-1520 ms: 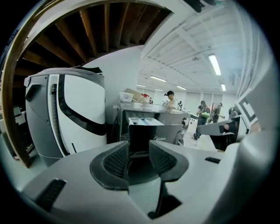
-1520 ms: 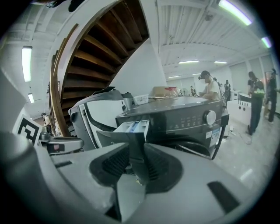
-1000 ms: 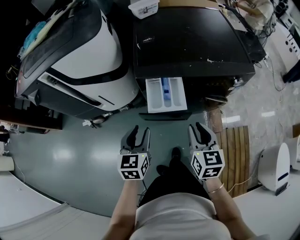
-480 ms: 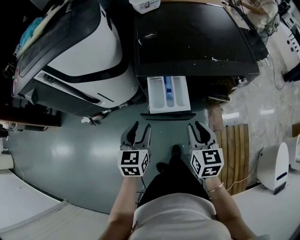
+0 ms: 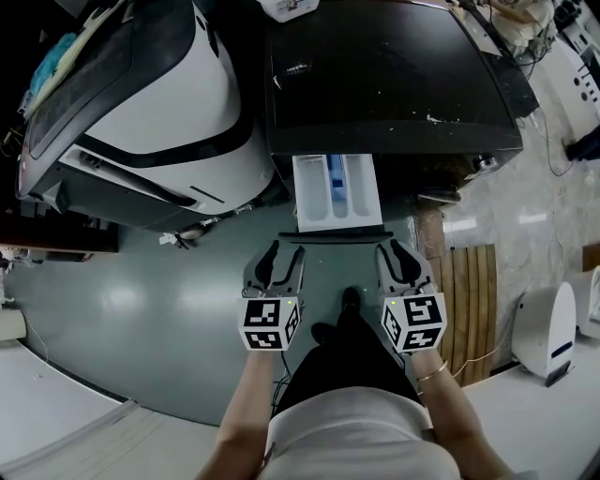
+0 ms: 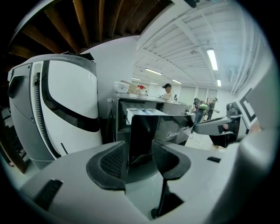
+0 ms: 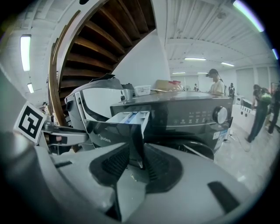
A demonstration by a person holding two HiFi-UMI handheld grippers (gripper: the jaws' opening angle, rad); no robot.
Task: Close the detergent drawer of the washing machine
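Observation:
The black washing machine (image 5: pixel 394 84) has its detergent drawer (image 5: pixel 337 190) pulled out, showing white and blue compartments behind a dark front panel (image 5: pixel 339 234). My left gripper (image 5: pixel 284 253) hangs just short of the panel's left end. Its jaws have just been opening and stand open with nothing held. My right gripper (image 5: pixel 394 251) is open too, just short of the panel's right end. In the left gripper view the drawer (image 6: pixel 142 131) shows beyond the left gripper (image 6: pixel 140 153). In the right gripper view the drawer (image 7: pixel 129 120) juts out beyond the right gripper (image 7: pixel 135 164).
A white and black appliance (image 5: pixel 159 103) stands to the left of the washer. A slatted wooden board (image 5: pixel 469 300) lies on the floor at the right, with a white device (image 5: pixel 548 333) beyond it. A white box (image 5: pixel 286 7) sits on the washer's top. People stand in the background (image 7: pixel 215 86).
Both grippers have edged closer to the drawer's front panel and slightly lower. The left jaws stand a little wider. The drawer has not moved.

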